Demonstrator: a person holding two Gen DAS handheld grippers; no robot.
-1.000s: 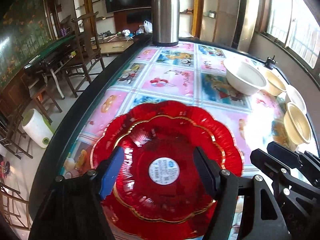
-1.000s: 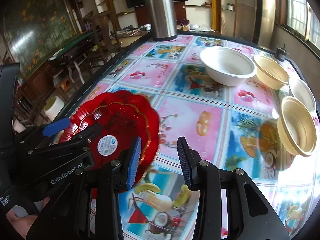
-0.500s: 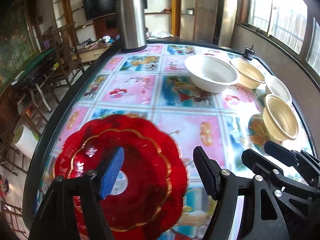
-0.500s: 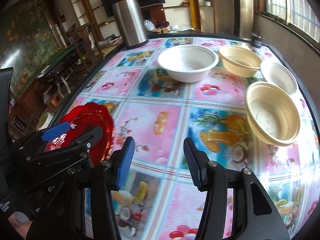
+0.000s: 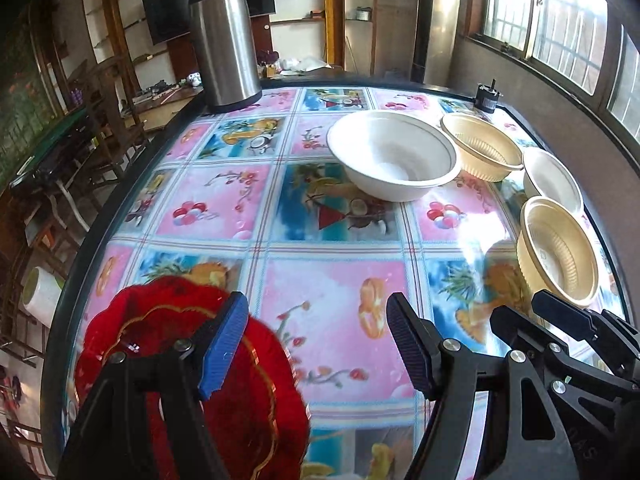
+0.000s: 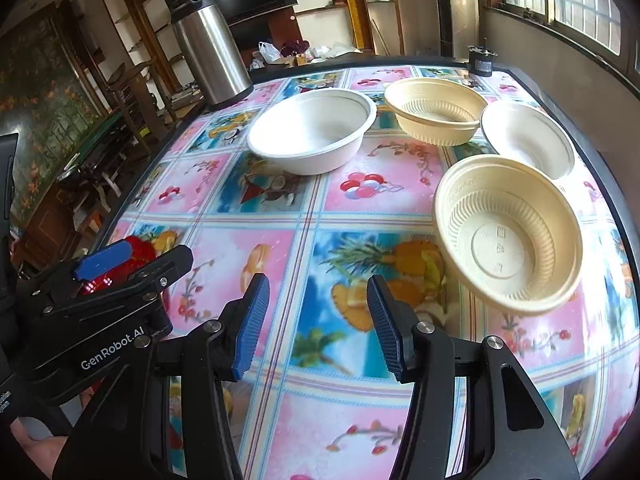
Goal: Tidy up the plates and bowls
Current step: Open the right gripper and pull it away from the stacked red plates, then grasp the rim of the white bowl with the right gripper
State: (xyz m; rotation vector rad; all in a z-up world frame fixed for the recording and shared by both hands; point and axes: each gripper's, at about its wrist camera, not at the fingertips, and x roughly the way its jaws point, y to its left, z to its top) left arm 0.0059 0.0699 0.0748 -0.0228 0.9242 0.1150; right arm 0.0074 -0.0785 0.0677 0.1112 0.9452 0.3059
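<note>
Red gold-trimmed scalloped plates point(image 5: 256, 404) lie stacked at the table's near left, partly under the left finger of my left gripper point(image 5: 315, 312), which hovers open over bare tablecloth. My right gripper point(image 6: 316, 312) is also open with nothing between its fingers, just left of a cream ribbed bowl point(image 6: 506, 236). Farther back stand a large white bowl point(image 6: 312, 132), a second cream bowl point(image 6: 436, 112) and a small white bowl point(image 6: 528, 140). In the left wrist view the right gripper point(image 5: 560, 314) shows at the lower right, close to the near cream bowl point(image 5: 558, 252).
A tall steel thermos point(image 5: 224, 44) stands at the far left of the fruit-patterned table point(image 5: 328, 308). A small black object point(image 5: 487, 100) sits at the far right corner. Wooden chairs and a paper roll point(image 5: 40, 296) lie beyond the left edge; a wall runs along the right.
Both grippers have slid right across the table, away from the red plates and toward the bowls. The right gripper's jaws have widened. The left gripper's opening looks unchanged.
</note>
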